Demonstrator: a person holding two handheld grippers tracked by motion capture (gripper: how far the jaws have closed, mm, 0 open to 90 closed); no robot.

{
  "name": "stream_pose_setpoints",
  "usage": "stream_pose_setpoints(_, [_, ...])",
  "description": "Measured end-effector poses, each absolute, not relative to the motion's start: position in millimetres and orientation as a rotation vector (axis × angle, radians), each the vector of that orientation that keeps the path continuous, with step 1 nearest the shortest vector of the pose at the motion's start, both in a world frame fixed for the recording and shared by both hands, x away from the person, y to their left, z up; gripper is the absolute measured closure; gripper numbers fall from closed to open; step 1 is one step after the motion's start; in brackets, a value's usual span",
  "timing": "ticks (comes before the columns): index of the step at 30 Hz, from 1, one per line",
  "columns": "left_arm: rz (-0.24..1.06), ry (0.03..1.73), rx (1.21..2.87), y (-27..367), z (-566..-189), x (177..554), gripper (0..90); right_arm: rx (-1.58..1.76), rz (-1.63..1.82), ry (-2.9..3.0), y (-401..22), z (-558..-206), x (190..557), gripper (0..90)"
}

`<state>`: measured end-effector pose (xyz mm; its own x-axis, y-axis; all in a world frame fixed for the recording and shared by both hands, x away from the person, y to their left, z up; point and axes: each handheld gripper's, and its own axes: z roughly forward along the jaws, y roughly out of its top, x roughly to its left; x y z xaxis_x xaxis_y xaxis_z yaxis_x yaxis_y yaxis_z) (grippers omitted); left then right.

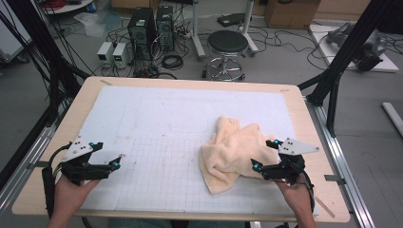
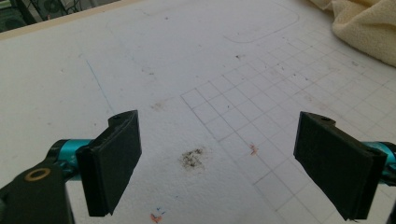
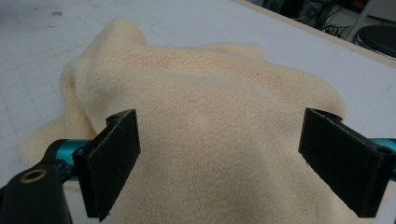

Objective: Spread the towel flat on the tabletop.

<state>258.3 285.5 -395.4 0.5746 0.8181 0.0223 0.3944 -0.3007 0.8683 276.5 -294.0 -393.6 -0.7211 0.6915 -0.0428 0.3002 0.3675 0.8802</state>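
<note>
On the right half of the white gridded mat (image 1: pixel 157 123), a cream towel (image 1: pixel 230 154) is seen lying crumpled in a loose heap, its near corner reaching toward the table's front edge. The right gripper (image 1: pixel 259 166) is held just at the towel's right side, with its jaws spread wide; in the right gripper view the towel (image 3: pixel 210 135) is spread before and between the jaws, yet nothing is clamped. The left gripper (image 1: pixel 118 160) is held low over the mat's left part, well apart from the towel, its jaws likewise wide and nothing gripped; stained bare mat (image 2: pixel 191 158) is seen between them.
</note>
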Motion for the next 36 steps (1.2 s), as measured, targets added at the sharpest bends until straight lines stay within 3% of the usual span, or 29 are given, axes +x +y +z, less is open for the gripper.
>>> stream_pose_setpoints(14, [0.592, 0.972, 1.903, 284, -395, 256, 16.0, 0.856, 1.329, 2.221, -294, -390, 277, 11.8])
stream_pose_setpoints(23, [0.590, 0.958, 1.906, 282, -394, 255, 16.0, 0.776, 1.361, 2.246, -271, -375, 280, 12.4])
stream_pose_setpoints(24, [0.586, 0.959, 1.903, 281, -394, 256, 16.0, 0.751, 1.353, 2.301, -261, -375, 284, 19.8])
stream_pose_setpoints(29, [0.558, 0.938, 1.912, 274, -395, 259, 16.2, 0.697, 1.264, 2.455, -239, -389, 296, 38.3])
stream_pose_setpoints(36, [0.504, 0.861, 1.926, 253, -394, 267, 18.1, 0.716, 1.244, 2.528, -241, -402, 301, 67.2])
